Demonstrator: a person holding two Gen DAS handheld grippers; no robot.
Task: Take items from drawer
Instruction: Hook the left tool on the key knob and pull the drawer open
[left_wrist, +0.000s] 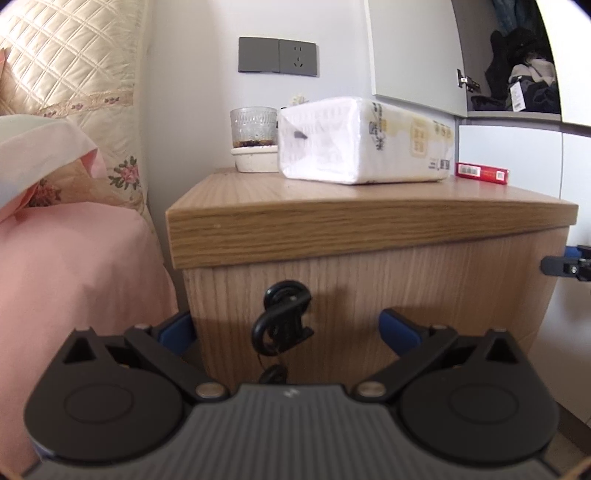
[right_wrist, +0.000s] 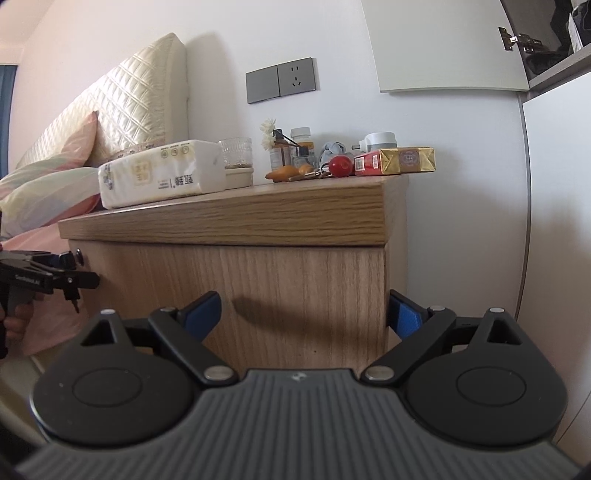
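Observation:
The wooden nightstand's drawer front (left_wrist: 424, 280) (right_wrist: 266, 280) is closed flush under the thick top. A black round knob (left_wrist: 286, 293) (right_wrist: 78, 256) sits on it, and a black key with a ring (left_wrist: 277, 332) hangs just below. My left gripper (left_wrist: 288, 328) is open, its blue fingertips (left_wrist: 177, 328) wide on either side of the knob and key, touching neither. My right gripper (right_wrist: 303, 312) is also open and holds nothing; it faces the drawer front's right part, with one blue fingertip (right_wrist: 404, 314) past the cabinet's right corner. The drawer's contents are hidden.
On the top lie a white tissue pack (left_wrist: 362, 140) (right_wrist: 162, 173), a glass cup (left_wrist: 255, 125), a red box (left_wrist: 482, 172) (right_wrist: 365, 164), a gold box (right_wrist: 408, 159), a red ball (right_wrist: 340, 165) and small bottles. A pink bed (left_wrist: 74, 277) borders the left, a white wardrobe (right_wrist: 554, 203) the right.

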